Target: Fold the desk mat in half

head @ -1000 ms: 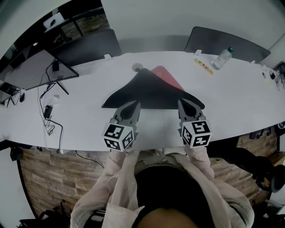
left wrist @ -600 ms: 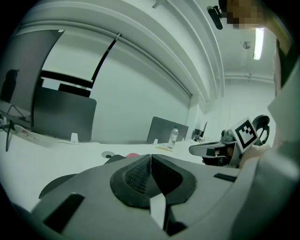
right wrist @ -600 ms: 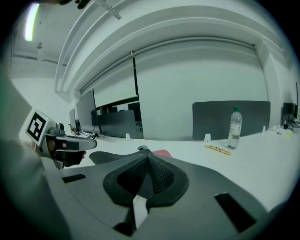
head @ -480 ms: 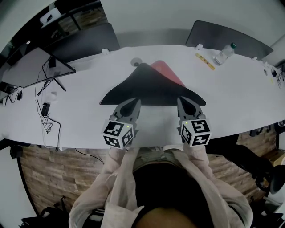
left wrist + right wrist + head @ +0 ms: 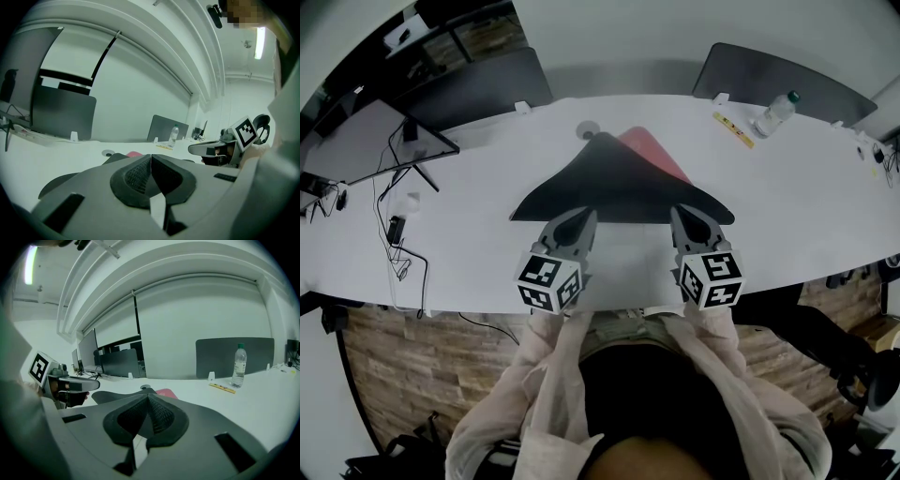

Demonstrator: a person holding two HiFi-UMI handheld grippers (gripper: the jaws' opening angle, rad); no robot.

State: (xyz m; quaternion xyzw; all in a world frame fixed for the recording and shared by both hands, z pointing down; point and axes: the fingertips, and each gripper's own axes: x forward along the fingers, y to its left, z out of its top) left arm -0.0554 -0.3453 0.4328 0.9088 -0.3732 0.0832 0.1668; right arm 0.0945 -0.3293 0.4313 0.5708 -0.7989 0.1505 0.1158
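Both jaws closed. Left gripper [image 5: 151,159]: pads meet face to face, nothing seen between them. Right gripper [image 5: 148,399]: same, pads pressed together with nothing in them. In the head view both tips sit at the near edge of the desk mat [image 5: 614,187], left tip toward its left end, right tip toward its right end; can't tell if they touch it. The mat lies on the white desk [image 5: 787,197], black face up, with a pink face showing at the far right. Its far side comes to a point just beside the round grommet [image 5: 588,131]. Only container is a clear capped water bottle [image 5: 772,116], upright at the far right and well apart from the mat; fill level not readable. A yellow strip [image 5: 733,130] lies near it.
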